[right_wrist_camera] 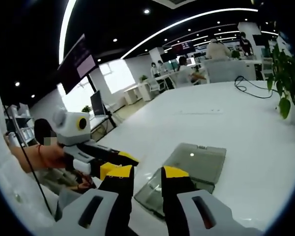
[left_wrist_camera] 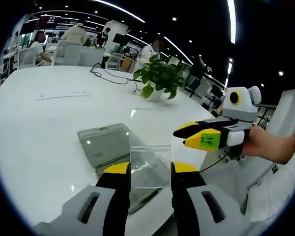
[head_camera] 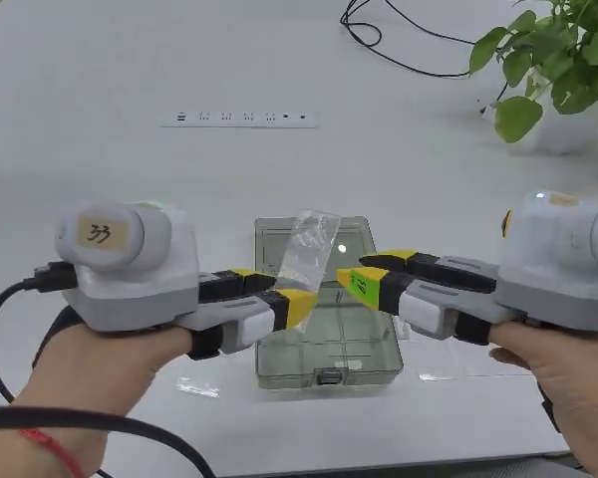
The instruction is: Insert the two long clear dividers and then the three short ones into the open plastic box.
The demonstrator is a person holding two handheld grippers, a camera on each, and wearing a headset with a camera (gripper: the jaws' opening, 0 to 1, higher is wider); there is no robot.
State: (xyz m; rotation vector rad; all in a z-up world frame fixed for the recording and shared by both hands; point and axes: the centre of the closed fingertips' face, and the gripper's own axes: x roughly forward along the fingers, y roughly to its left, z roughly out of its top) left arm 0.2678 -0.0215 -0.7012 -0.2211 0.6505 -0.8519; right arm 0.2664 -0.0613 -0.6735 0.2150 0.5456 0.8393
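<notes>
Head view has the left hand-held gripper [head_camera: 284, 289] clamped on the lower edge of one clear divider [head_camera: 307, 244]. The sheet stands tilted above the open plastic box [head_camera: 271, 370], which sits on the white tabletop [head_camera: 130, 179]. The right hand-held gripper [head_camera: 364, 267], just right of the sheet, has its jaws slightly apart and empty. This looks like an early stage, since no divider is plainly seated in the box. Faint clear pieces [head_camera: 444, 376] near the box may be more dividers waiting.
</notes>
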